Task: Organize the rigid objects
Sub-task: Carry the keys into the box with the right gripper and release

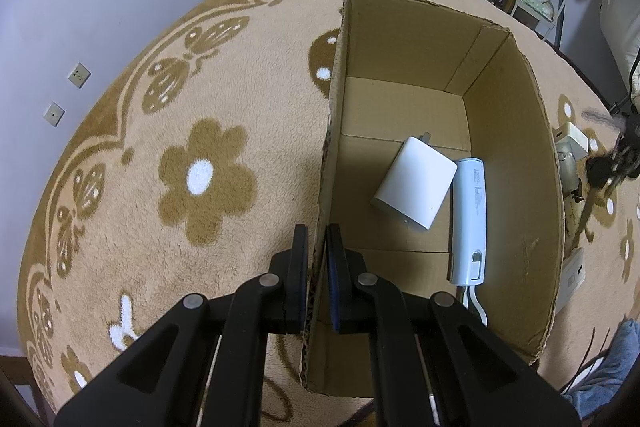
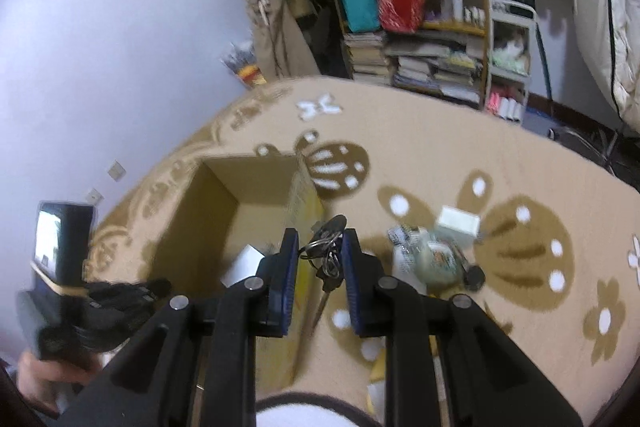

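An open cardboard box (image 1: 516,155) stands on a beige flowered blanket. Inside lie a white power adapter (image 1: 414,183) and a pale blue handheld device (image 1: 470,219) with a white cord. My left gripper (image 1: 317,239) is shut on the box's left wall, one finger outside, one inside. In the right wrist view my right gripper (image 2: 320,247) is shut on a bunch of keys (image 2: 326,255) with a black fob, held above the box's right wall (image 2: 308,195). The adapter (image 2: 244,263) shows there too.
Small items lie on the blanket right of the box: a white box (image 2: 458,221), a round jar (image 2: 434,259), a black cap (image 2: 475,277). A cluttered bookshelf (image 2: 420,27) stands at the back. A wall with sockets (image 1: 78,75) is on the left.
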Demonstrator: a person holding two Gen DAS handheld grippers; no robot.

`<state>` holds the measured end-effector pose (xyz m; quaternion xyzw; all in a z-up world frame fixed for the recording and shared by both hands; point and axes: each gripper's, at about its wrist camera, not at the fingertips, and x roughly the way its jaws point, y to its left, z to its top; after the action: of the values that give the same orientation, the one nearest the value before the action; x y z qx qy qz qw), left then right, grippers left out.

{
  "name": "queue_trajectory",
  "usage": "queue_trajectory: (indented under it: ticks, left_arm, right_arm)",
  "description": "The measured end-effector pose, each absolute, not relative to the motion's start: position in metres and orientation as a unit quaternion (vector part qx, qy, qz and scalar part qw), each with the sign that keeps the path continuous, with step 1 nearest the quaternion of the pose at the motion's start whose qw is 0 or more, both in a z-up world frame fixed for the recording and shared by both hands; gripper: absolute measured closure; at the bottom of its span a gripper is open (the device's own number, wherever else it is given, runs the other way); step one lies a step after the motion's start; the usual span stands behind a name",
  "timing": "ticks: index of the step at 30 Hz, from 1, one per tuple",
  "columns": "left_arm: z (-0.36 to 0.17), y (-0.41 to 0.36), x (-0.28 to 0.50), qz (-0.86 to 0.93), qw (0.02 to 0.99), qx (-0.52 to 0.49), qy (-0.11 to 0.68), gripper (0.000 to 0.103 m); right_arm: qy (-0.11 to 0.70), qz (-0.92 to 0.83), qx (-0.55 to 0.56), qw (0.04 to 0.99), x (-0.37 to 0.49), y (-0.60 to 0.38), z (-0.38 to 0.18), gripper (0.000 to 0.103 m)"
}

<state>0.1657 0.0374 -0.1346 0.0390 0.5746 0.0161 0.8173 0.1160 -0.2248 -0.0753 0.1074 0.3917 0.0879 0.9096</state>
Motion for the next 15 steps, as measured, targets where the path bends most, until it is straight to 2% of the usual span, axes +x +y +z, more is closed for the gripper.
queue_trajectory:
  ticks: [8, 15]
  left_arm:
    - [-0.135, 0.037, 0.165, 0.017, 0.817, 0.039, 0.575, 0.095]
    - [-0.136, 0.038, 0.165, 0.017, 0.817, 0.04, 0.574, 0.095]
  right_arm:
    - [0.331, 0.127, 0.103, 0.929, 0.111, -0.201, -0.051, 0.08]
    - [0.326, 0.161, 0.096, 0.926, 0.104, -0.177, -0.05, 0.08]
